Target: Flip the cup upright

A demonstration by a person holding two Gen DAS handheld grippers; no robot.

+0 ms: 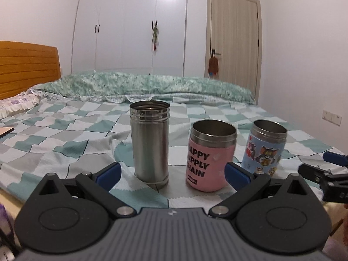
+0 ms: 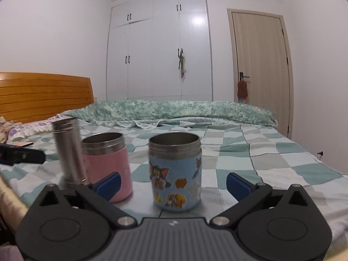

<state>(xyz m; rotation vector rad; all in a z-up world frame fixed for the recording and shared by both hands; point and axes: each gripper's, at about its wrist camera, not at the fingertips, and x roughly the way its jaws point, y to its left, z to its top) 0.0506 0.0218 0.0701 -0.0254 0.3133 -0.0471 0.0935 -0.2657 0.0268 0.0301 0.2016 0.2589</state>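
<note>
Three cups stand upright, mouths up, in a row on the checked bedspread (image 1: pixel 65 134). In the left wrist view the steel cup (image 1: pixel 150 143) is at centre, the pink cup (image 1: pixel 208 156) just right of it and the blue cup (image 1: pixel 266 146) further right. The left gripper (image 1: pixel 171 174) fills the bottom of the frame, its blue fingers (image 1: pixel 108 174) spread wide on either side of the steel and pink cups, holding nothing. In the right wrist view the blue cup sits at centre between the wide-open fingers (image 2: pixel 238 184) of the right gripper (image 2: pixel 173 184), which also grips nothing; the pink cup and steel cup are at centre left. A wardrobe (image 2: pixel 158 47) and door (image 2: pixel 261 65) stand behind the bed.
</note>
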